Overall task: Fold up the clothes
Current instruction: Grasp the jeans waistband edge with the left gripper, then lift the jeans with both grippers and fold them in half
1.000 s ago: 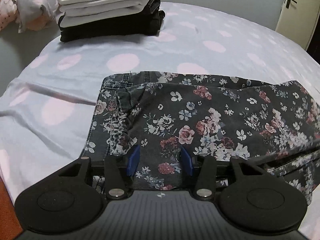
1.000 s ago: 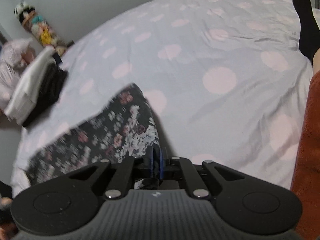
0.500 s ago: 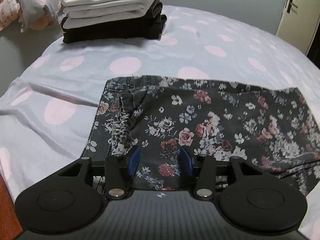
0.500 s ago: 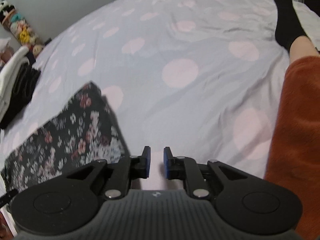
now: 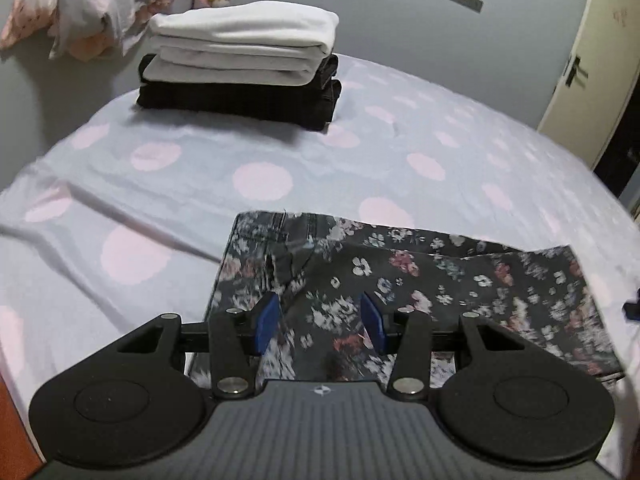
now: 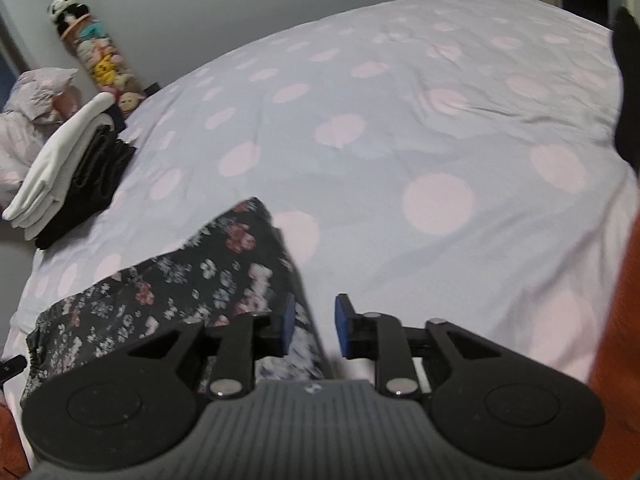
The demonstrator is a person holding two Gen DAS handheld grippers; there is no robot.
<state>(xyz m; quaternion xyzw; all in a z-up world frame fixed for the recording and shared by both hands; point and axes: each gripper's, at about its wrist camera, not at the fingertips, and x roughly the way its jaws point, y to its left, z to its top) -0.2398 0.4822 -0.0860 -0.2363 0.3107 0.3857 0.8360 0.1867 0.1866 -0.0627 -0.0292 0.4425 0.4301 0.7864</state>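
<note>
A dark floral garment (image 5: 420, 280) lies folded flat on the polka-dot bed sheet (image 5: 260, 176). My left gripper (image 5: 320, 320) is open, hovering over its near left part with nothing between the blue pads. In the right wrist view the garment (image 6: 192, 280) runs left from my right gripper (image 6: 314, 326), which is open over its right end, holding nothing. A stack of folded white and black clothes (image 5: 240, 68) sits at the far left of the bed; it also shows in the right wrist view (image 6: 68, 176).
A rumpled pile of pink and grey bedding (image 5: 80, 4) lies behind the stack. Plush toys (image 6: 96, 52) stand by the wall. A door (image 5: 592, 64) is at the far right. A person's black-socked foot (image 6: 626, 88) and orange clothing (image 6: 616, 340) are at the right.
My right gripper let go of the garment's end and opened wider. The left gripper lifted back and stays open. The garment settled flat on the sheet.
</note>
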